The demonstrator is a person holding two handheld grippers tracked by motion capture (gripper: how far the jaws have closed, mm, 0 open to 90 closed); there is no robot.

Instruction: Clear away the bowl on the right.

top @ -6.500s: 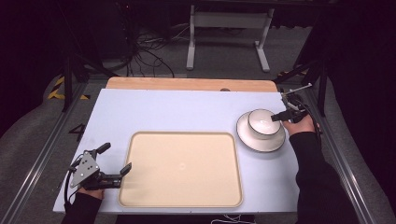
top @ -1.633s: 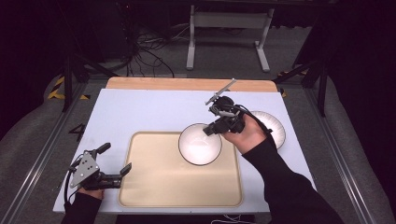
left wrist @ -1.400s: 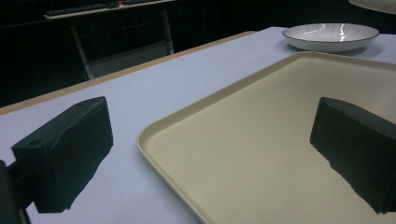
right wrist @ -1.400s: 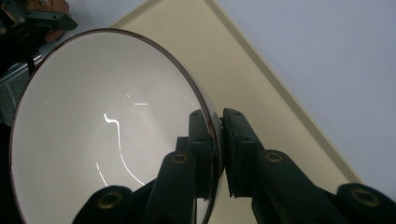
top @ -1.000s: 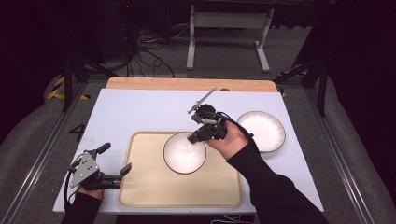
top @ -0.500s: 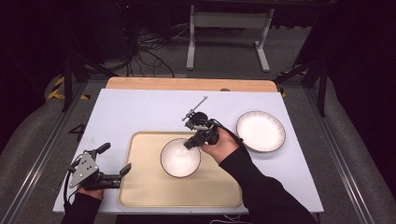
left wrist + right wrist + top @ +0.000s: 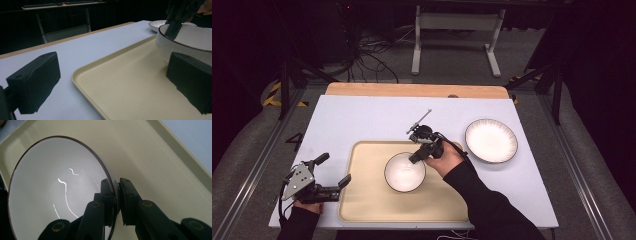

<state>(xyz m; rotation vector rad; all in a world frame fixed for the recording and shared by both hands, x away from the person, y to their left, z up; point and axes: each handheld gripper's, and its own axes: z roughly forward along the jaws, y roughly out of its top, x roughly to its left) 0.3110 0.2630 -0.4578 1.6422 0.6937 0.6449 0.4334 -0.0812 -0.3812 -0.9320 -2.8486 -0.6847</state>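
The right hand-held gripper (image 7: 417, 156) has carried the bowl (image 7: 404, 172) off the plate (image 7: 491, 140), leftward across the table, and down over the tray (image 7: 367, 200).

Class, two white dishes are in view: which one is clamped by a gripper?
The deep bowl over the tray; the right gripper pinches its rim. The flat plate lies free on the table.

White bowl (image 7: 404, 172) with a thin dark brown rim, ribbed outside, over the plain cream tray (image 7: 367, 200). Black right tool (image 7: 416, 158). Pale lilac-blue table (image 7: 362, 117), wooden far edge. White plate (image 7: 491, 140), dark-speckled rim.
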